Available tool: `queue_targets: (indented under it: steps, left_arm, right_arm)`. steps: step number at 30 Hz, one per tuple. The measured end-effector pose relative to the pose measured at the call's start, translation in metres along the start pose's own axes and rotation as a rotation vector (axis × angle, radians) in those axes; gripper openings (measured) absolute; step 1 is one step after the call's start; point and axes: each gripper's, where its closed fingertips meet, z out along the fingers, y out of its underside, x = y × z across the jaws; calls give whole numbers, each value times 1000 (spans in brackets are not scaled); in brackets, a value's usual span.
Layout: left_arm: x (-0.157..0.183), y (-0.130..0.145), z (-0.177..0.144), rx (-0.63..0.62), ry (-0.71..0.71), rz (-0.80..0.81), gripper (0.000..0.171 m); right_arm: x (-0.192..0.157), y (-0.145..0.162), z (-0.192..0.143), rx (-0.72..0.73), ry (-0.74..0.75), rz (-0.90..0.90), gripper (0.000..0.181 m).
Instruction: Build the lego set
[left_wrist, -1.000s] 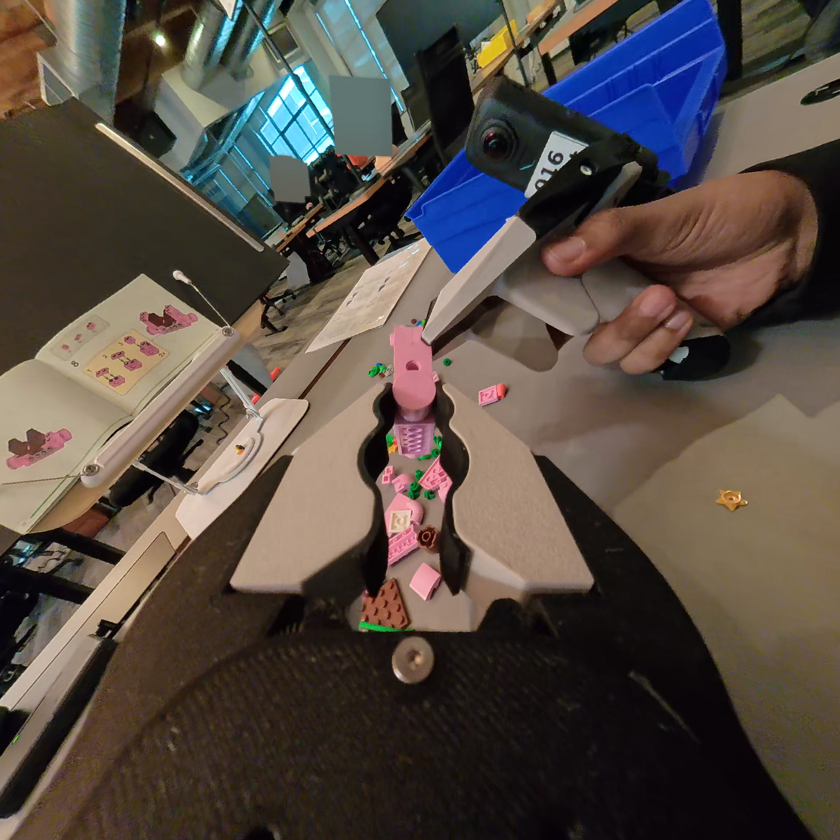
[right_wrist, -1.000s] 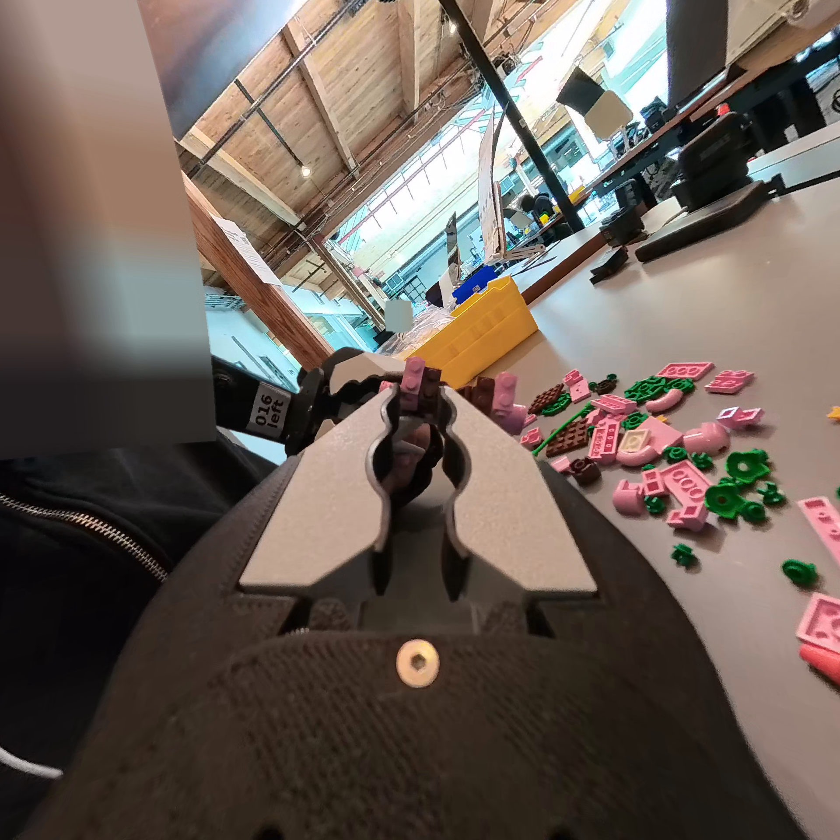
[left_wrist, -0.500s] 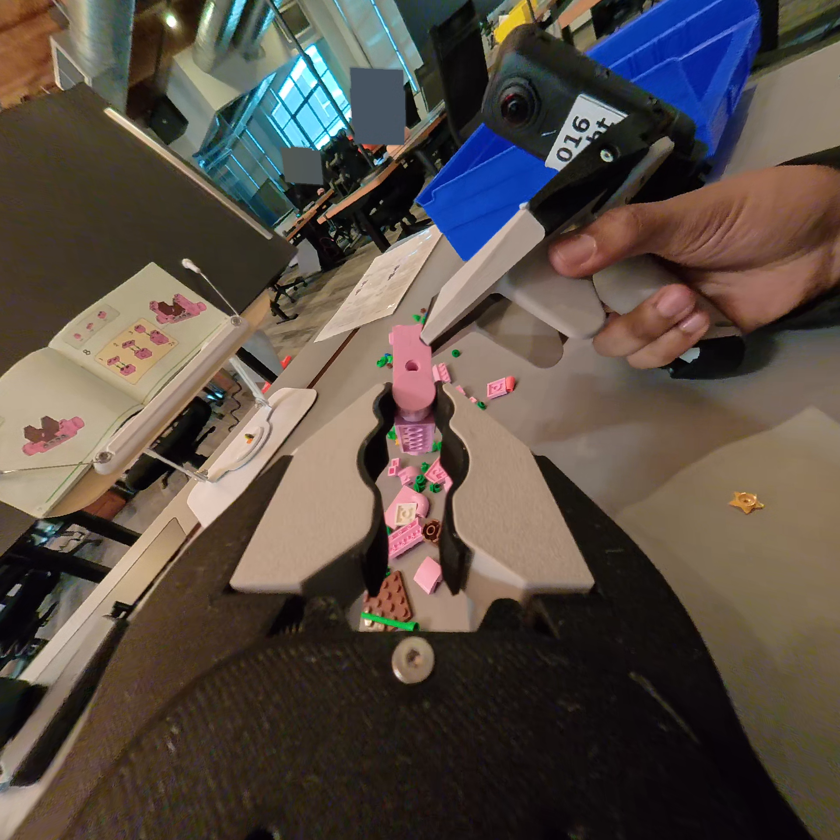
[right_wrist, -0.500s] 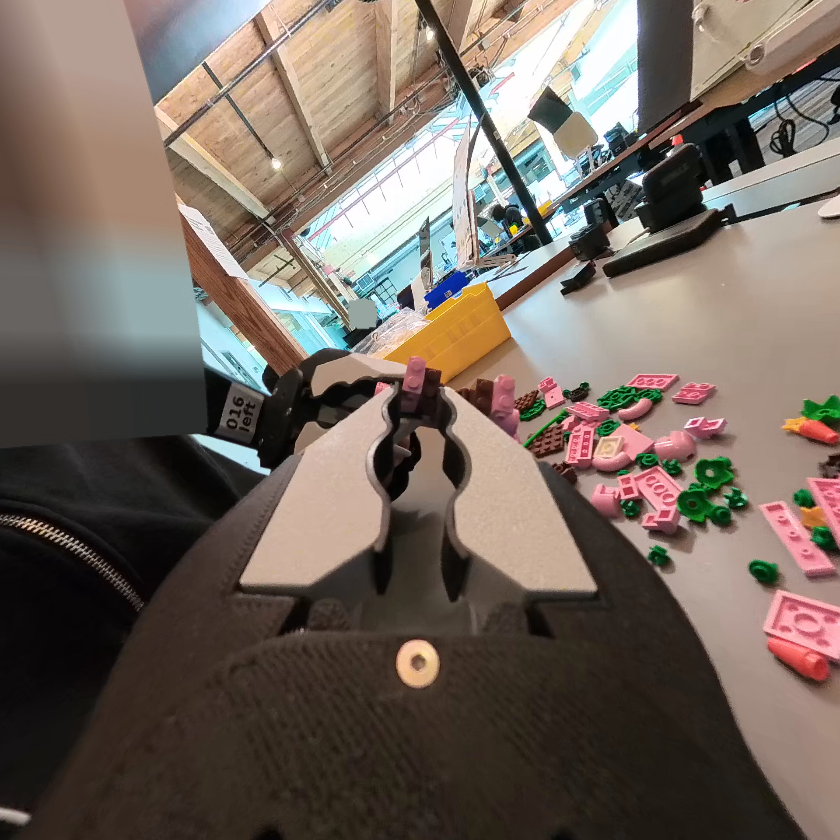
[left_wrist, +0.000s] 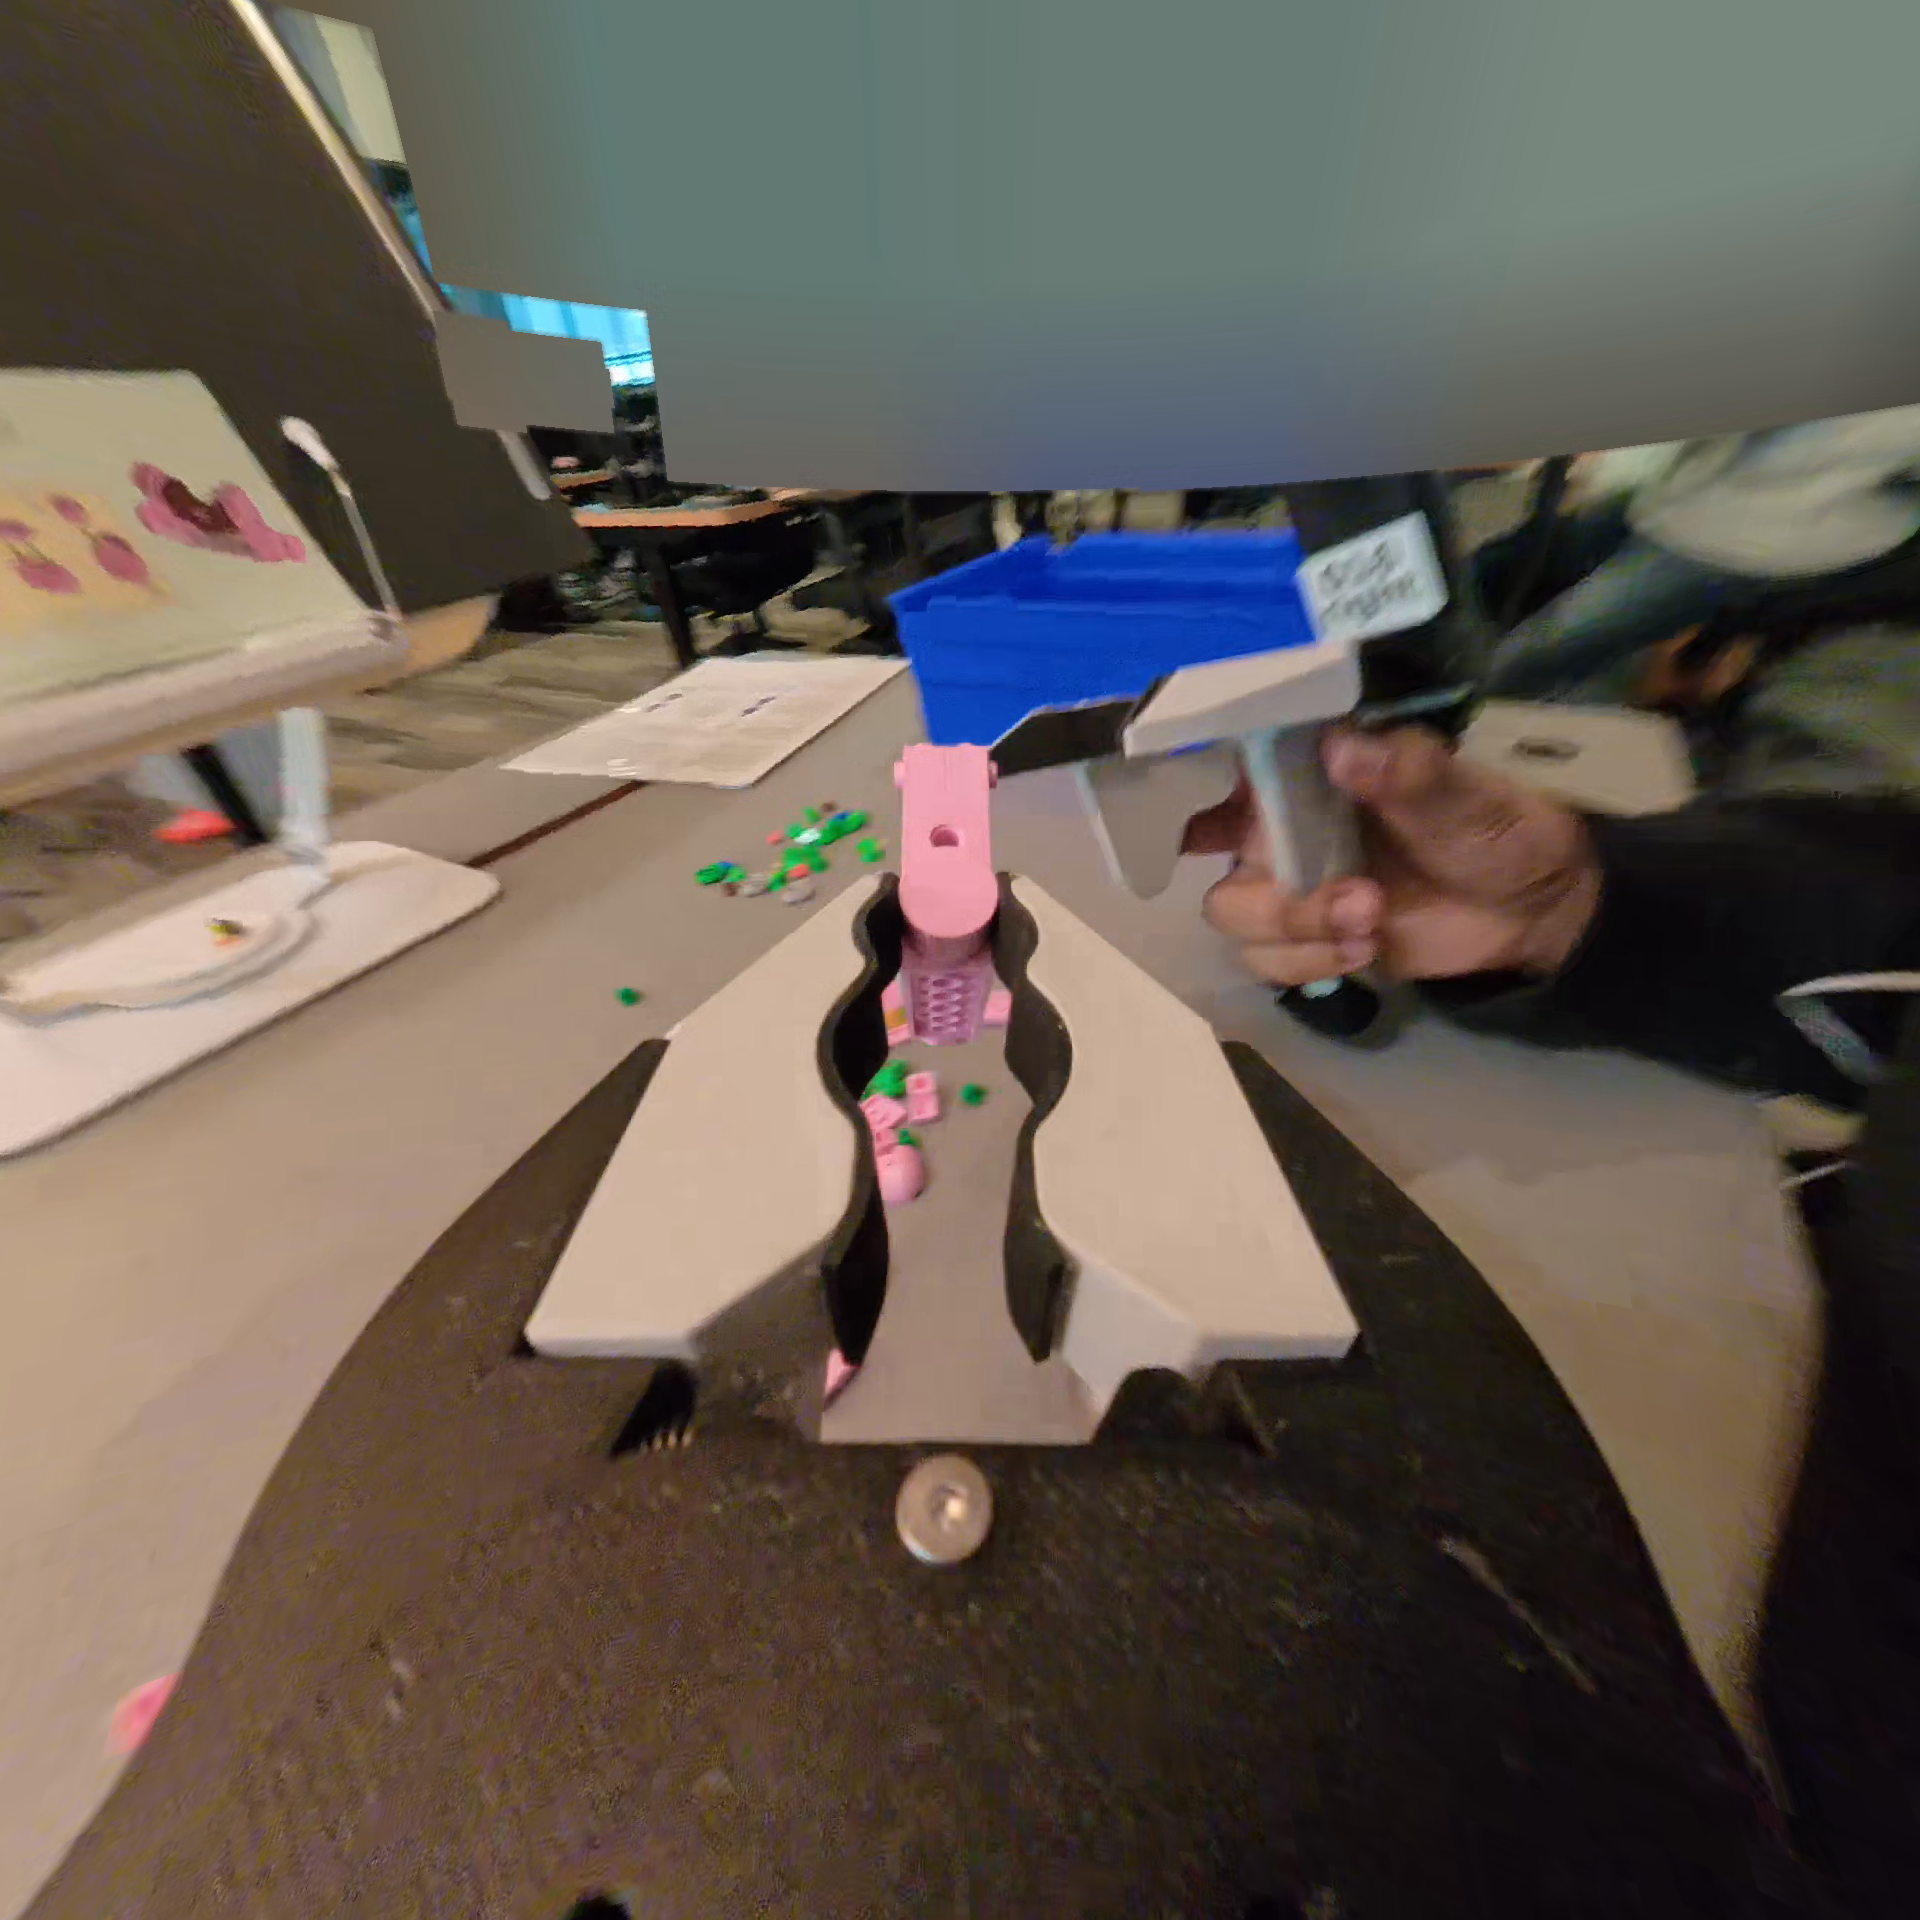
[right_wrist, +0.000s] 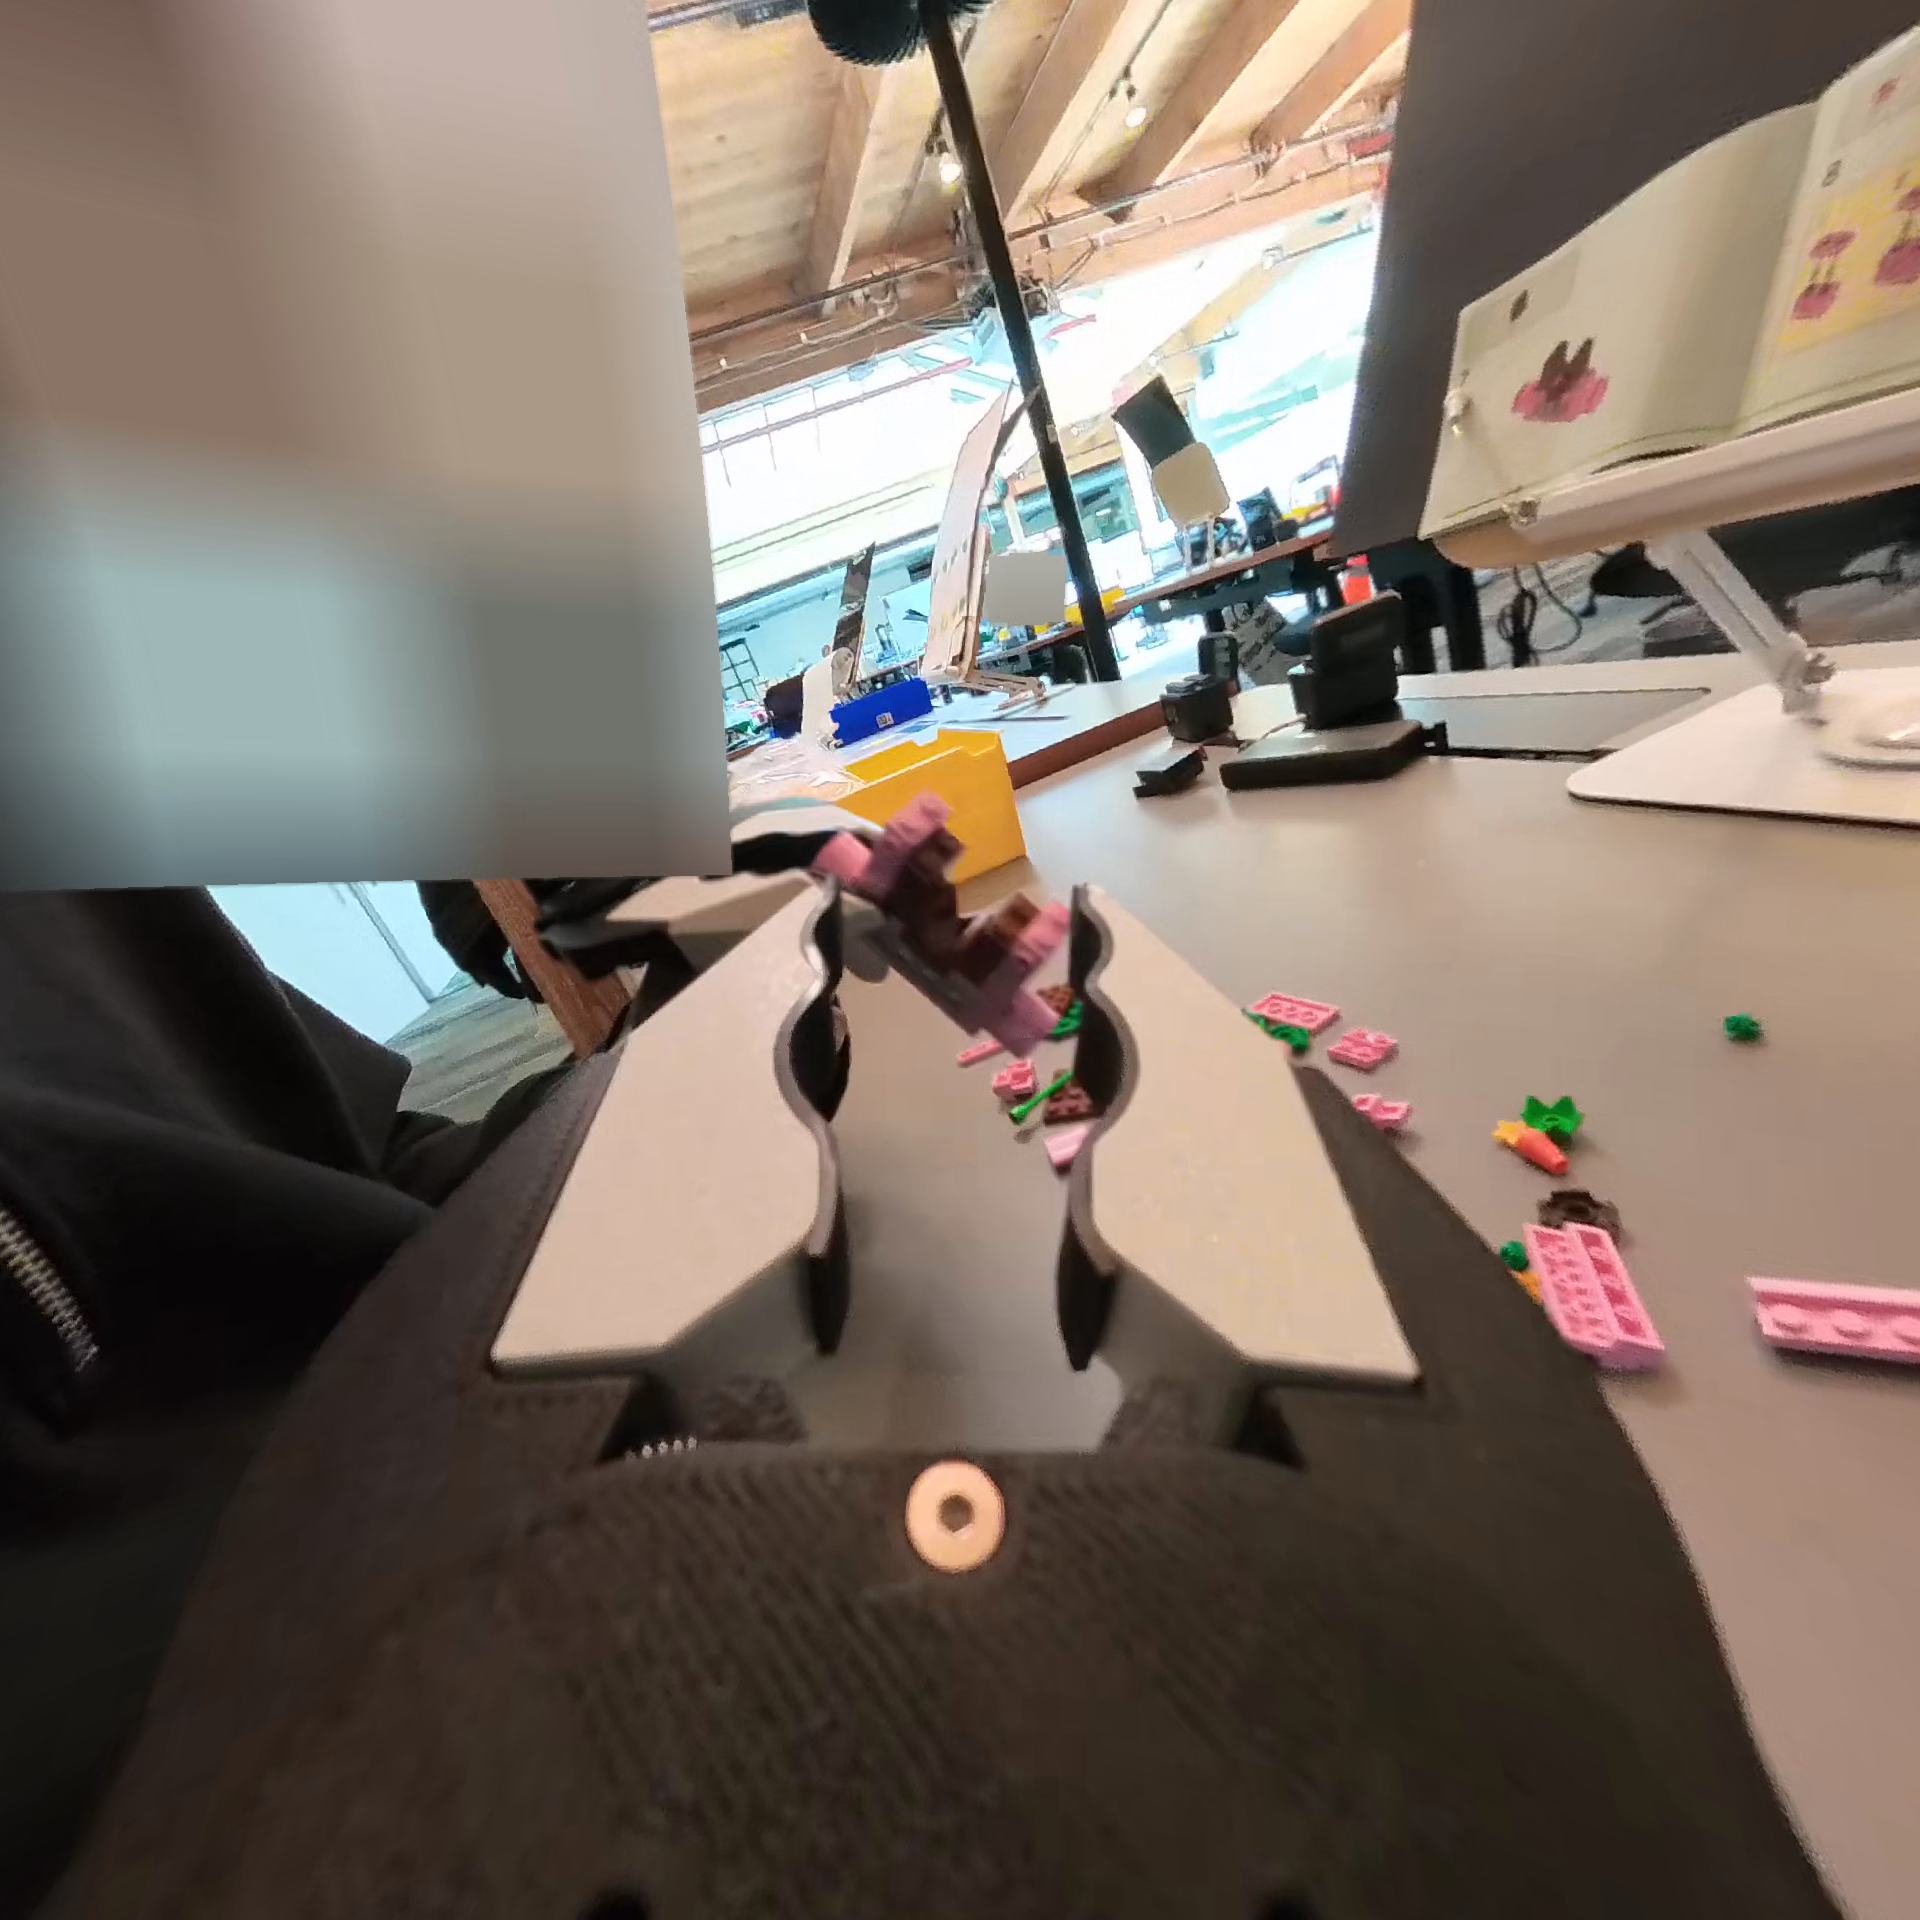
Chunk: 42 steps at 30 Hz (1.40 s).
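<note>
My left gripper (left_wrist: 948, 894) is shut on a pink and lilac lego assembly (left_wrist: 943, 831) and holds it upright above the grey table (left_wrist: 312, 1195). My right gripper (left_wrist: 1013, 743), held by a hand, reaches in from the right and its tip touches the assembly's top. In the right wrist view my right gripper (right_wrist: 951, 914) has its jaws apart, and the pink and brown assembly (right_wrist: 935, 935) lies tilted between the fingertips. The left gripper (right_wrist: 665, 920) shows behind it. The frames do not show whether the right pads press on the assembly.
Loose pink, green and brown pieces lie on the table (right_wrist: 1590, 1288) (left_wrist: 800, 852). An open instruction booklet (left_wrist: 135, 540) rests on a white stand (left_wrist: 260, 935). A blue bin (left_wrist: 1091, 623), a paper sheet (left_wrist: 717, 717), a yellow bin (right_wrist: 935, 800) and black devices (right_wrist: 1320, 748) stand farther back. One gripper's finger ends stand about 5 cm off the other's.
My right gripper's jaws have opened wider around the assembly. Both grippers have swung to a flatter angle, and the assembly now sits tilted in the right wrist view. The left gripper keeps its hold.
</note>
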Motion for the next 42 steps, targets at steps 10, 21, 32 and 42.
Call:
queue_targets:
  steps: [10,21,32,42]
  left_arm:
    - [8,-16,-8,164,302,-452,15]
    - [12,-15,-3,171,340,-496,42]
    - [0,-12,-4,154,229,-391,61]
    - [-1,-11,-5,157,234,-397,50]
  right_arm:
    - [-18,21,12,-91,-122,72,40]
    - [-22,21,6,-125,-130,-25,15]
    - [-2,97,-28,-673,-81,-301,15]
    - [9,104,-48,-762,-86,-266,15]
